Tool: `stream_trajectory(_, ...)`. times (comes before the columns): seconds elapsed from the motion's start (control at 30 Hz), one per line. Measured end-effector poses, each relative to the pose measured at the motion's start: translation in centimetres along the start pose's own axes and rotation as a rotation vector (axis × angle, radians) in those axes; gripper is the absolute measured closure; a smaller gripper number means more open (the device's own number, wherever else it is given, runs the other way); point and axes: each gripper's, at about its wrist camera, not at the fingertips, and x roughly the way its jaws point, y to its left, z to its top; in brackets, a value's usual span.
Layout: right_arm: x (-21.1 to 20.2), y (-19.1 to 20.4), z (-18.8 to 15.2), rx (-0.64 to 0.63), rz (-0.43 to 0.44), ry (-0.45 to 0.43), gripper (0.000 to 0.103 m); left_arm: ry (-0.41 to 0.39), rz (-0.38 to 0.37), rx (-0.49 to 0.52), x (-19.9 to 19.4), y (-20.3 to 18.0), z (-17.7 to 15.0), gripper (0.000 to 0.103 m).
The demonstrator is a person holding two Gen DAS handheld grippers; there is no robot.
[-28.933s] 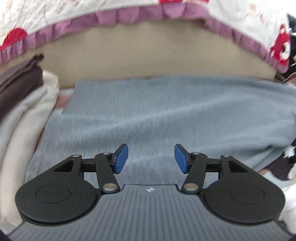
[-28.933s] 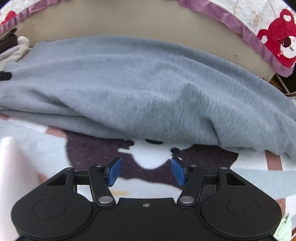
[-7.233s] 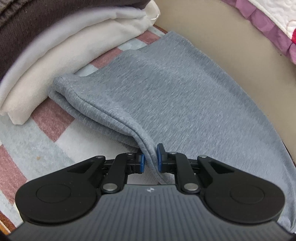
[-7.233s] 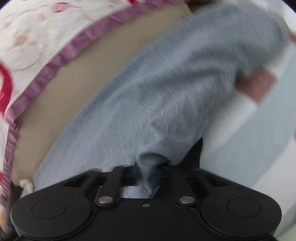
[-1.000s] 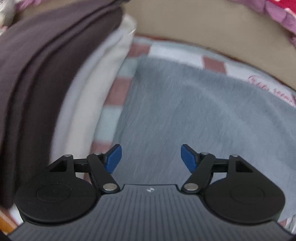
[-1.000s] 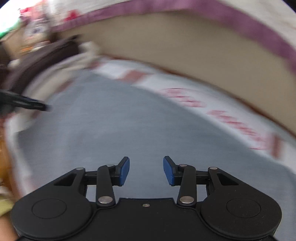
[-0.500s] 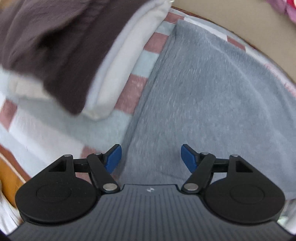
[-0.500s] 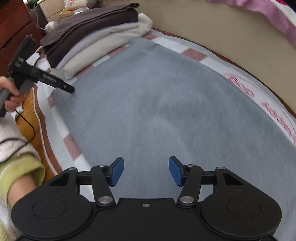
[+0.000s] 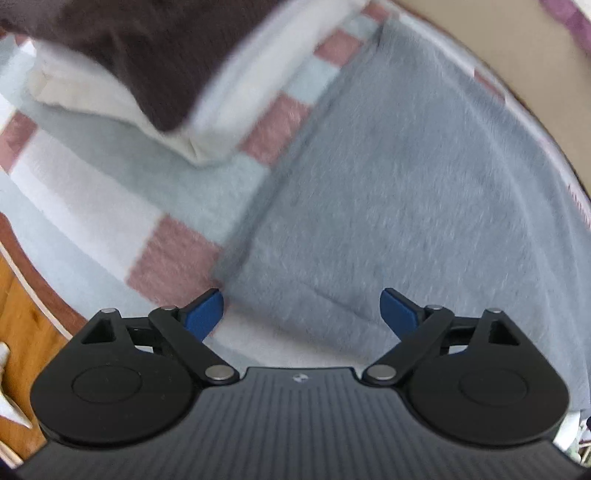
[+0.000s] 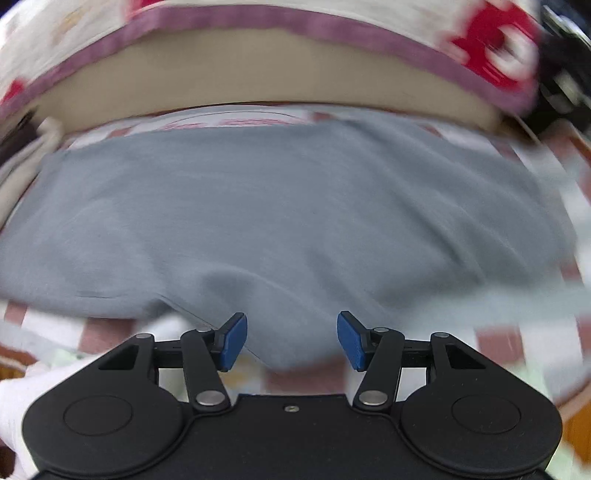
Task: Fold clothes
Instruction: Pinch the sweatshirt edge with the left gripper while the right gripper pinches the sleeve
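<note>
Spread flat on the checked pink-and-white blanket [image 9: 110,206]: folded grey fleece garment [image 9: 406,192]. Left gripper [image 9: 301,312] and right gripper [image 10: 291,341] above its near edge, jaws wide, gripping nothing.

Folded pile [image 9: 155,70] cropped at top edge; quilt [image 10: 258,26] motion-blurred

Surface: you work over a checked blanket [image 9: 122,206] of white, pale blue and dusty-red squares | On it: a grey garment [image 10: 288,221] spread flat | Beside its edge: a stack of folded clothes [image 9: 155,70], cream below, dark brown on top.
</note>
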Motion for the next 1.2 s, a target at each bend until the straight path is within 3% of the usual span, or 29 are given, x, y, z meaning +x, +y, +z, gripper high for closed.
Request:
stream_trajectory(0.03,0.2,-1.0,-0.4,0.058,0.018,0.012,0.043,-0.014,-0.010,0.024,-0.1,-0.4,-0.1,0.045)
stream_trajectory(0.07,0.4,-2.0,-0.7,0.114,0.036,0.023,0.043,-0.031,-0.021,0.051,-0.2,-0.9,-0.3,0.083)
stream_trajectory(0.1,0.8,-2.5,-0.9,0.156,0.052,0.024,0.043,-0.066,0.006,0.084,-0.5,-1.4,-0.4,0.094)
stream_trajectory(0.17,1.9,-3.3,-1.3,0.234,0.083,0.021,0.043,-0.164,0.004,0.131,-1.9,-2.5,-0.7,0.097)
stream_trajectory(0.27,3.3,-4.6,-1.7,0.364,0.148,0.012,0.043,-0.313,-0.020,0.131,-4.7,-3.0,-0.6,0.097)
stream_trajectory(0.33,4.1,-5.5,-2.0,0.473,0.224,-0.006,0.044,-0.369,-0.023,0.107,-6.2,-2.8,-0.1,0.097)
stream_trajectory(0.37,4.3,-5.7,-1.9,0.493,0.248,-0.023,0.050,-0.380,-0.037,0.081,-6.6,-2.6,0.1,0.097)
stream_trajectory(0.4,4.3,-5.7,-1.6,0.484,0.245,-0.046,0.071,-0.384,-0.038,0.070,-6.7,-2.7,0.2,0.097)
stream_trajectory(0.43,4.3,-5.7,-1.3,0.470,0.238,-0.070,0.087,-0.387,-0.006,0.089,-6.6,-3.1,0.3,0.097)
stream_trajectory(0.5,3.5,-5.6,-0.9,0.420,0.200,-0.142,0.096,-0.374,0.092,0.151,-5.7,-4.4,-0.3,0.097)
stream_trajectory(0.6,2.6,-5.8,-0.9,0.405,0.153,-0.181,0.097,-0.257,0.206,0.177,-2.6,-4.7,-0.3,0.092)
stream_trajectory(0.7,3.1,-6.2,-0.9,0.446,0.142,-0.138,0.085,-0.147,0.197,0.082,-0.5,-2.6,0.5,0.088)
stream_trajectory(0.73,3.2,-6.6,-1.3,0.474,0.148,-0.144,0.076,-0.139,0.177,0.050,-0.5,-2.1,0.6,0.088)
stream_trajectory(0.8,3.6,-7.4,-2.0,0.535,0.171,-0.140,0.052,-0.129,0.136,-0.012,-0.8,-1.2,0.9,0.073)
stream_trajectory(0.87,3.9,-8.0,-2.5,0.589,0.207,-0.138,0.050,-0.119,0.095,-0.073,-1.0,-0.2,1.2,0.062)
stream_trajectory(0.97,5.1,-8.3,-3.1,0.651,0.276,-0.125,0.040,-0.118,-0.019,-0.162,-1.3,1.1,1.1,0.061)
stream_trajectory(1.07,7.1,-8.1,-3.2,0.690,0.343,-0.077,0.038,-0.106,-0.023,-0.225,-1.5,1.7,0.8,0.056)
stream_trajectory(1.2,8.0,-7.2,-3.0,0.664,0.400,-0.159,0.036,-0.104,-0.002,-0.270,-0.9,2.5,1.1,0.050)
